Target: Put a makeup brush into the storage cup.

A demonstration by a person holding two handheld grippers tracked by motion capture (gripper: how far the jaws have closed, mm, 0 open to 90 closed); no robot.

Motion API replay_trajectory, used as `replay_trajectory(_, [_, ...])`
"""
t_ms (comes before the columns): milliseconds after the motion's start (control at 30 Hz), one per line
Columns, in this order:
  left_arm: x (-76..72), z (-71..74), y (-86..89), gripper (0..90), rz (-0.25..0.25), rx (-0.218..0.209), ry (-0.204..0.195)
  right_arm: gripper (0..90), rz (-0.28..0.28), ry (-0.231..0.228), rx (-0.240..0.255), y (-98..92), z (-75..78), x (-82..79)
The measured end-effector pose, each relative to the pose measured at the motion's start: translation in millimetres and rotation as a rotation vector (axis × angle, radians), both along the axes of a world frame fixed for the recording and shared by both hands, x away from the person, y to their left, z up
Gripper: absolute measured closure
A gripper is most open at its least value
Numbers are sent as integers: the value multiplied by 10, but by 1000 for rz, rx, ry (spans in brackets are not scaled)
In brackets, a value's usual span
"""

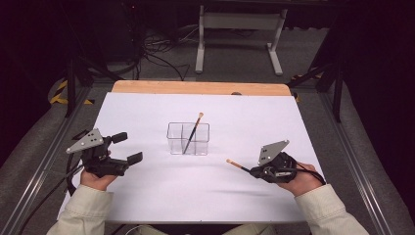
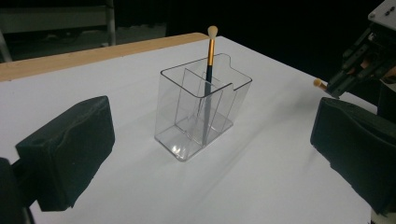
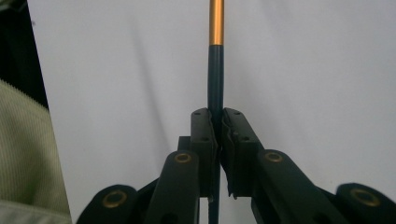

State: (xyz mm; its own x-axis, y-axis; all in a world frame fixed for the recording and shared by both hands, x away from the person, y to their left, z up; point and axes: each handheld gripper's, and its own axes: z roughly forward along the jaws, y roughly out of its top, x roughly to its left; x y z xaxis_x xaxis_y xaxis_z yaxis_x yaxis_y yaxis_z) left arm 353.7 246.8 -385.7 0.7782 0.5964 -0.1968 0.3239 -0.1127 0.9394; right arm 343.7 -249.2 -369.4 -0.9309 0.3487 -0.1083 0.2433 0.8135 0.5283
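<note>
I have the right tool (image 1: 250, 171) clamped on a makeup brush (image 1: 238, 165), its jaws pinched tight on the dark handle, and I hold it off the white worktop (image 1: 147, 196) near the front right, the gold ferrule and tip pointing left toward the middle. The clear divided holder (image 1: 188, 138) stands at the centre of the worktop with another brush (image 1: 192, 131) already leaning in it, bristles up. I judge this to be the carry step: the brush is lifted and has yet to reach the holder. Next I need to tip the brush upright, bring it over a compartment and lower the handle in before I release. My left tool (image 1: 126, 148) hovers at the front left with its jaws wide and nothing between them. In the right gripper view the brush head is cut off at the top edge, and I cannot tell which compartment the standing brush sits in, since the clear walls overlap.
</note>
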Motion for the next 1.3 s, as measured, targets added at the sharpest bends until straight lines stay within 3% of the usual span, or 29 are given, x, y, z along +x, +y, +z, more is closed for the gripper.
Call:
replay_trajectory(33, [0,0,0,6,0,0,0,836,0,0,0,0,0,0])
replay_trajectory(100, [1,1,3,6,0,-2,-3,836,-16,-17,65,-13,47,-2])
replay_trajectory(233, [2,-4,5,6,-2,-3,0,837,-27,-45,144,-24,104,-3])
replay_trajectory(467, [7,-13,19,6,2,-5,-1,836,-45,-73,193,-7,139,-5])
replay_trajectory(500, [8,-15,19,6,0,-3,-2,836,-53,-77,229,-5,155,-2])
replay_trajectory(633, [11,-25,13,5,-3,3,-5,836,-64,-94,278,-12,183,2])
replay_trajectory(733, [6,-24,21,6,1,-3,-5,836,-89,-124,343,-27,220,5])
replay_trajectory(1133, [-2,-26,36,6,4,-3,-5,836,-144,-219,466,-56,259,19])
replay_trajectory(1300, [-5,-25,37,6,5,-4,-5,836,-172,-234,517,-73,255,42])
